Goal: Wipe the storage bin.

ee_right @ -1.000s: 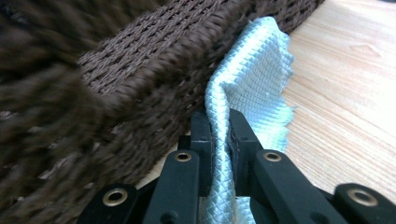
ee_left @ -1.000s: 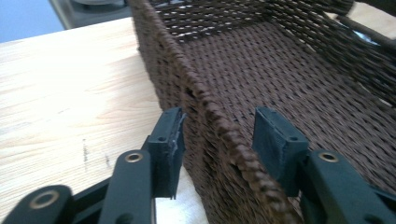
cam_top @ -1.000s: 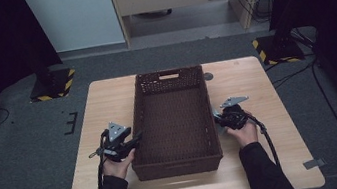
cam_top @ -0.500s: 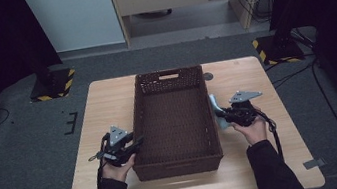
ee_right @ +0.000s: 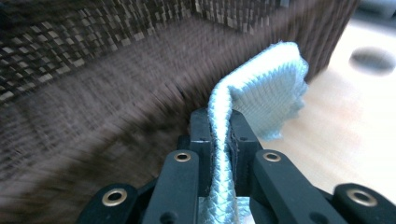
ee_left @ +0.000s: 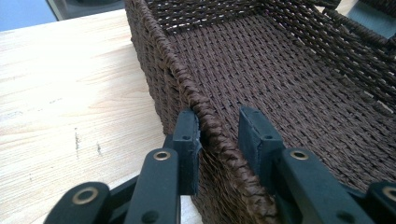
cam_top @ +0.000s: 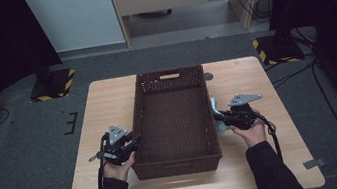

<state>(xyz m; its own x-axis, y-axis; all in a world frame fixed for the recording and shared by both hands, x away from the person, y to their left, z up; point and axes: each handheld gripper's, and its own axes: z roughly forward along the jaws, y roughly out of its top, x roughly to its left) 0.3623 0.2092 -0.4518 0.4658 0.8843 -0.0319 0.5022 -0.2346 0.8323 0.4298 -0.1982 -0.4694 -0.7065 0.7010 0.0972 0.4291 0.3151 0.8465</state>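
Note:
A dark brown woven basket [cam_top: 136, 124] stands empty on the middle of the wooden table [cam_top: 107, 103]. My left gripper [cam_top: 135, 141] straddles the rim of its left wall near the front corner. In the left gripper view the jaws [ee_left: 219, 133] have just been closing on the rim [ee_left: 154, 42]. The outer pad touches it and the inner pad stands a sliver off. My right gripper [cam_top: 219, 116] hangs beside the right wall, shut on a pale blue woven cloth [cam_top: 214, 104]. In the right gripper view the cloth [ee_right: 271, 88] folds up from the jaws [ee_right: 219, 126] against the basket wall [ee_right: 93, 93].
A small dark round spot [cam_top: 208, 76] lies on the table by the basket's far right corner. Bare wood runs along both sides of the basket. Yellow-and-black striped bases [cam_top: 56, 83] stand on the floor beyond the table's far corners.
My right gripper has risen beside the basket's right wall, and the pale blue cloth now stands up from it. The left hand has kept its place at the left wall.

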